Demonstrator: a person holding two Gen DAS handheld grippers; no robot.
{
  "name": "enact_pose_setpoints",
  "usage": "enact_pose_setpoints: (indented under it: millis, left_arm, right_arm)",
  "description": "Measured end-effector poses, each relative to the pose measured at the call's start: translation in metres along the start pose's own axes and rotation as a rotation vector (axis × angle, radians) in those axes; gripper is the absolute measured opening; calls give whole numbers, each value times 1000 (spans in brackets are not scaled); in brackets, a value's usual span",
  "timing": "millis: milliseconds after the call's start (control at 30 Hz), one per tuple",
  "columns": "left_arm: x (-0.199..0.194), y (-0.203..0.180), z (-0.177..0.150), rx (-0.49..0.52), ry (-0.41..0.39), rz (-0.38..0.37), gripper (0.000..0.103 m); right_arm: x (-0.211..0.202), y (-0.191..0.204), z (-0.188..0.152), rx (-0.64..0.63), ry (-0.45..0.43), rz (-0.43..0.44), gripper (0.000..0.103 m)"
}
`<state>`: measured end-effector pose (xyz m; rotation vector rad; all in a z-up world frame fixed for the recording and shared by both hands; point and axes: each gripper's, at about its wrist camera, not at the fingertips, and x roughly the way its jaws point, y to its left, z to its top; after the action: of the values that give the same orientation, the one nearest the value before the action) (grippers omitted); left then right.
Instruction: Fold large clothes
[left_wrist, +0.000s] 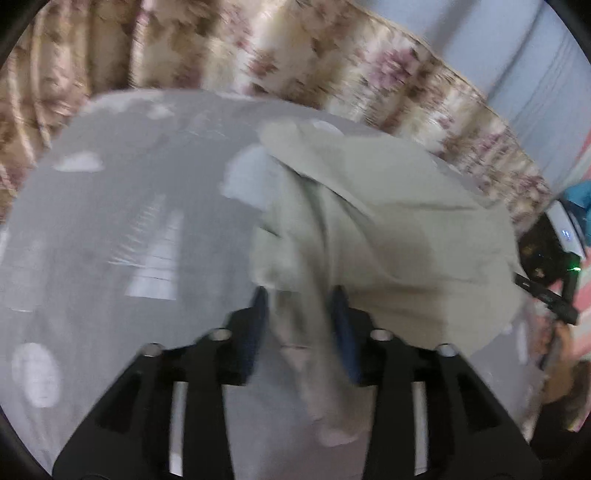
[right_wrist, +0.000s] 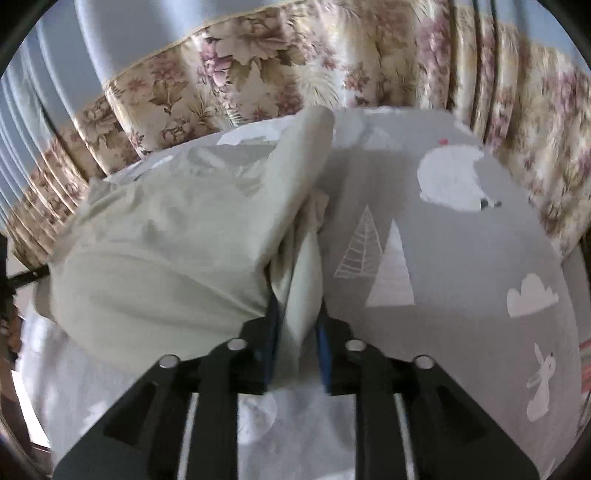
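While the left gripper (left_wrist: 301, 295) pinches a bunched fold of the pale green garment (left_wrist: 388, 229) between its jaws, the right gripper (right_wrist: 295, 314) clamps another fold — both angled down over the grey printed bedsheet (right_wrist: 461, 258), where the garment lies.

Pale green garment (right_wrist: 166, 236), grey printed sheet (right_wrist: 461, 258)

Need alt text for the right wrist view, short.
The right gripper pinches a bunched fold of a pale green garment, lifted over a grey bedsheet printed with white trees, clouds and rabbits. Floral curtains hang behind the bed.
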<state>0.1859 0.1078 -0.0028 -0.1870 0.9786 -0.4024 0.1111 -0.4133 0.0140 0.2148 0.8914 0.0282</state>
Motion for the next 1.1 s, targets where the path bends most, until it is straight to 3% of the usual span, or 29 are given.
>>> enact_pose_setpoints:
  millis: [67, 100, 167, 233, 333, 367, 433, 467, 500, 567, 667, 767, 833, 867, 933, 1000, 1100]
  left_arm:
    - [-15, -10, 6, 47, -50, 121, 43]
    - [-21, -12, 12, 59, -71, 140, 45]
    - [-33, -29, 21, 81, -114, 147, 54]
    - [-34, -57, 32, 122, -134, 129, 67]
    - [-13, -93, 41, 178, -82, 89, 69]
    - [0, -105, 45, 197, -46, 81, 67]
    - [28, -119, 50, 228, 21, 118, 39]
    - [43, -123, 53, 234, 54, 155, 13]
    - [62, -122, 60, 235, 95, 216, 4]
    - [91, -113, 69, 223, 149, 313, 0]
    - [111, -93, 87, 192, 177, 424, 0]
    - [112, -81, 99, 159, 205, 402, 0]
    - [99, -80, 101, 155, 157, 384, 1]
    - [91, -81, 97, 149, 132, 373, 1]
    - [65, -80, 88, 122, 53, 316, 10]
    - [34, -82, 70, 89, -42, 268, 50]
    - [10, -89, 35, 47, -109, 153, 56]
  right_arm:
    - [-19, 2, 8, 4, -76, -9, 24]
    - [-28, 5, 13, -1, -112, -10, 31]
    - [-39, 14, 25, -8, -175, 13, 44]
    - [-32, 27, 37, -48, -167, 13, 44]
    - [-1, 47, 50, -134, -93, -4, 43]
    - [11, 51, 53, -158, -63, -16, 42]
    - [33, 57, 58, -178, -16, -32, 29]
    - [47, 60, 62, -198, 11, -61, 13]
    - [61, 62, 67, -225, 38, -106, 8]
    - [85, 63, 76, -268, 75, -179, 1]
    - [111, 64, 93, -292, 123, -231, 0]
    - [118, 67, 107, -317, 126, -276, 0]
    - [104, 66, 111, -302, 61, -270, 3]
    - [87, 65, 110, -278, 18, -219, 4]
    - [57, 66, 101, -232, -53, -117, 4]
    - [29, 71, 81, -218, -119, -59, 23]
    - [3, 85, 35, -178, -187, 20, 31]
